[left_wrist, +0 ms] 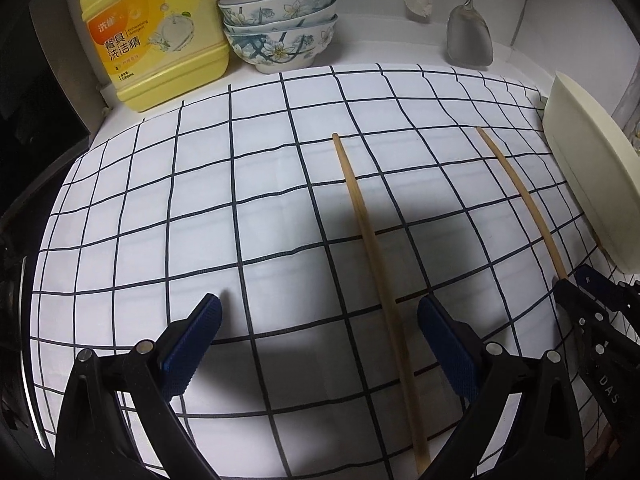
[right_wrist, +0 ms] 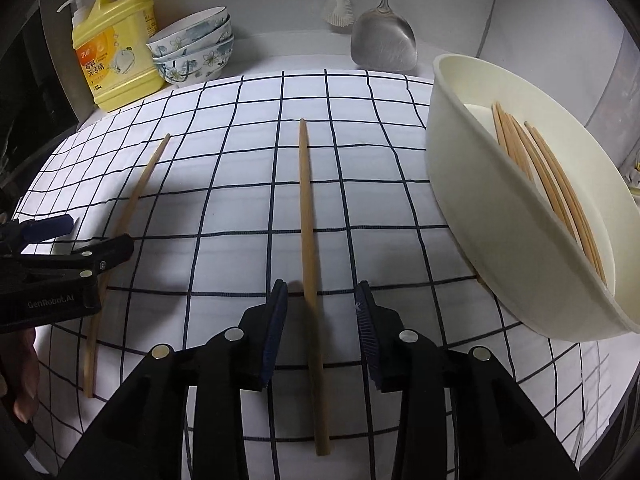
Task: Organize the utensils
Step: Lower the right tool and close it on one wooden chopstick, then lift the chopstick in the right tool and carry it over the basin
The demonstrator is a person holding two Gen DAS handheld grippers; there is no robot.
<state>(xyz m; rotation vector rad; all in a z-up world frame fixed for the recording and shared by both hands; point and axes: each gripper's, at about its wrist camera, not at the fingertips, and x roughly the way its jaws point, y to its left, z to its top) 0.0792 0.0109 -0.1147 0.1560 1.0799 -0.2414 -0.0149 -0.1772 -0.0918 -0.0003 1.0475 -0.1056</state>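
Two wooden chopsticks lie on the checked cloth (right_wrist: 240, 208). The left chopstick (left_wrist: 374, 248) (right_wrist: 128, 216) lies between my left gripper's (left_wrist: 320, 314) open fingers, close to the right pad (left_wrist: 444, 344). The right chopstick (right_wrist: 310, 264) (left_wrist: 520, 196) lies between my right gripper's (right_wrist: 322, 300) open fingers, which straddle it low over the cloth. A cream tray (right_wrist: 472, 184) (left_wrist: 580, 184) at the right holds several chopsticks (right_wrist: 548, 176). The left gripper also shows in the right wrist view (right_wrist: 80, 236), and the right gripper's fingers (left_wrist: 592, 292) show in the left wrist view.
A yellow detergent bottle (left_wrist: 160, 36) (right_wrist: 116, 52) and three stacked floral bowls (left_wrist: 280, 28) (right_wrist: 196, 48) stand at the back left. A metal spatula (right_wrist: 384, 40) (left_wrist: 470, 36) and a white brush (right_wrist: 340, 8) hang on the back wall.
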